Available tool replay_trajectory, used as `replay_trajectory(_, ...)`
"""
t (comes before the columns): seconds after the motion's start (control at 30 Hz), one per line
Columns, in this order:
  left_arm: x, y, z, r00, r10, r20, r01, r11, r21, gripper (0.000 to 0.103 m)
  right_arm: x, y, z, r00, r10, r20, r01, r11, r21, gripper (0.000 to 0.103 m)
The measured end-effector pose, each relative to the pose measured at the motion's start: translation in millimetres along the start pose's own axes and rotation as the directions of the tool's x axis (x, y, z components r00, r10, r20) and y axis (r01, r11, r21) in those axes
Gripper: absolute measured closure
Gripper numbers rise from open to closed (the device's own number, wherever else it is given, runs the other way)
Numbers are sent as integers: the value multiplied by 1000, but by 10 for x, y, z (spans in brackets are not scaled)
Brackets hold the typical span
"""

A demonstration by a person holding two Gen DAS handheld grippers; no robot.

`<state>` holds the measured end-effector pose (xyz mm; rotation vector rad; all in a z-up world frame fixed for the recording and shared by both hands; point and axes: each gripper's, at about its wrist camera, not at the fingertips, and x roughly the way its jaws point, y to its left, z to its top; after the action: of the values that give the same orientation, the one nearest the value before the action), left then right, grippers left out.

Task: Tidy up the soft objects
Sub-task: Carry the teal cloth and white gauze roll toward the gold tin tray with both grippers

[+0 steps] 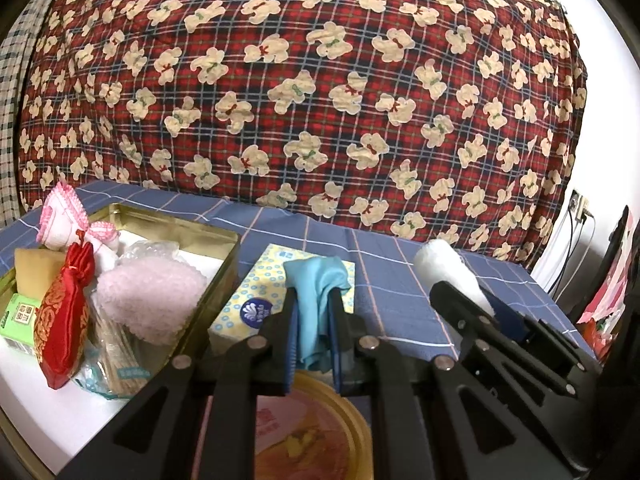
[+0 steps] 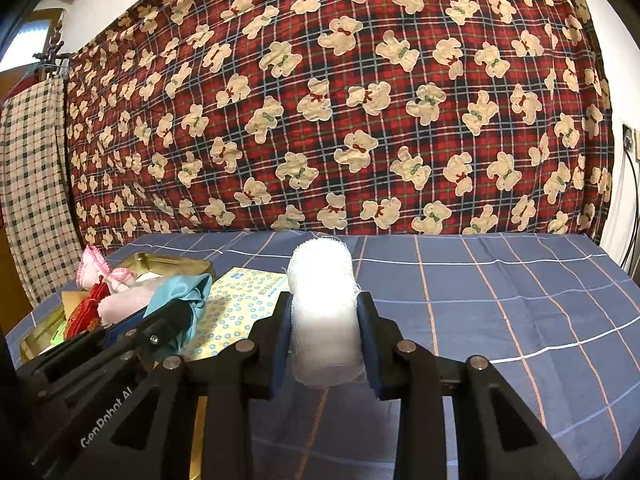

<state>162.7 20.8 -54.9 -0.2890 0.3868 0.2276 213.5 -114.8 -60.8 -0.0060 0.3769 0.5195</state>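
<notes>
While both grippers hang above the counter (image 2: pixel 500 280) with its blue checked cloth, each one grasps something soft; the left gripper (image 1: pixel 313 300) is clenched on a teal cloth (image 1: pixel 316 284), which bunches above the fingertips and droops between the jaws; the right gripper (image 2: pixel 325 320) is clenched on a white gauze roll (image 2: pixel 323 312), held upright between the blue pads, its frayed top standing clear above them. From the left wrist view the right gripper (image 1: pixel 476 300) sits just to the right, the gauze roll (image 1: pixel 444 264) angled up and to the left out of it; from the right wrist view the left gripper (image 2: pixel 176 312) sits low at left with the teal cloth (image 2: pixel 188 292) around its tip. Below the teal cloth lies a yellow tissue pack (image 1: pixel 256 292) with blue rings, flat on the counter; left of it stands an open gold tin (image 1: pixel 216 276), crowded with a pink fluffy cloth (image 1: pixel 152 296), a red embroidered pouch (image 1: pixel 64 324), a pink-edged white cloth (image 1: pixel 64 216), some clear plastic wrap (image 1: pixel 148 250) and a green packet (image 1: pixel 18 318); a round gold lid (image 1: pixel 320 432) shows beneath the left gripper; a red plaid sheet (image 1: pixel 320 80) printed with bears hangs behind the counter.
</notes>
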Motion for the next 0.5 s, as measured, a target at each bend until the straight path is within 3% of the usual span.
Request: replay_trajectory(0.5, 10, 86, 8, 1000, -5, -25, 5, 1000, -9, 92, 56, 112, -2, 1000, 28, -13, -28, 1000, -1, 68)
